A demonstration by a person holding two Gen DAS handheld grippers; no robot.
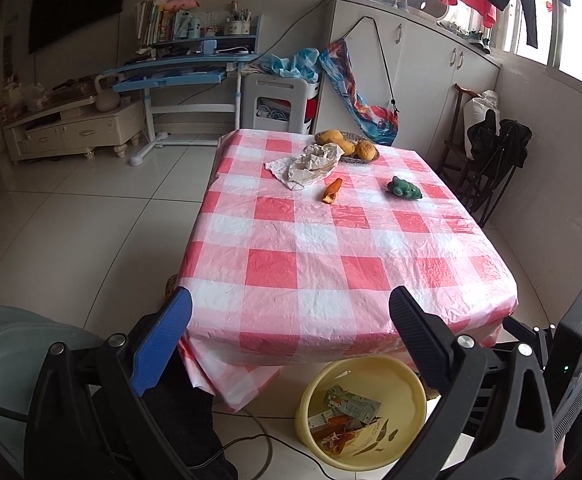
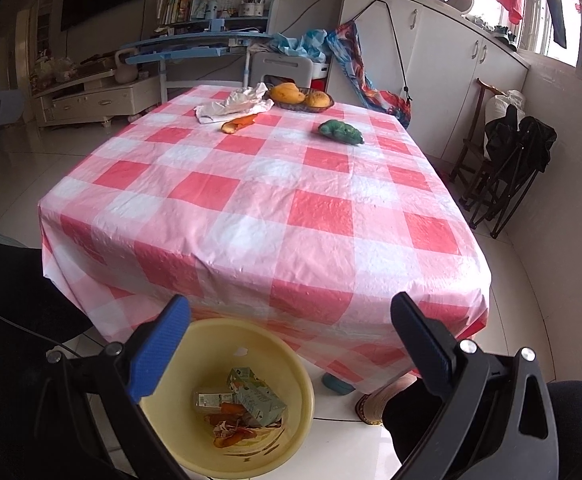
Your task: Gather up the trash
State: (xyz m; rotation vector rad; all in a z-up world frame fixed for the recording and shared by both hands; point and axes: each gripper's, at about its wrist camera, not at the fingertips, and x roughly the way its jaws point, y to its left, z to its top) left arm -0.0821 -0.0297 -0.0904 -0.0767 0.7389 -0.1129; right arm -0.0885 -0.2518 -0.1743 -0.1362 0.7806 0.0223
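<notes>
Down on the floor, the yellow plastic bin [image 2: 227,396] already holds cartons and peels; orange peel [image 1: 332,191] and crumpled white paper [image 1: 311,165] wait on the checked table [image 1: 331,248]. Both the left hand-held gripper [image 1: 291,340] and the right hand-held gripper [image 2: 291,344] gape, empty.

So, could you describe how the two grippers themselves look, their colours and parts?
Both look alike. The left gripper has one blue finger and one black finger, both ribbed pads, on black arms with silver bolts. The right gripper has the same blue finger and black finger. A thin black cable runs near each.
</notes>
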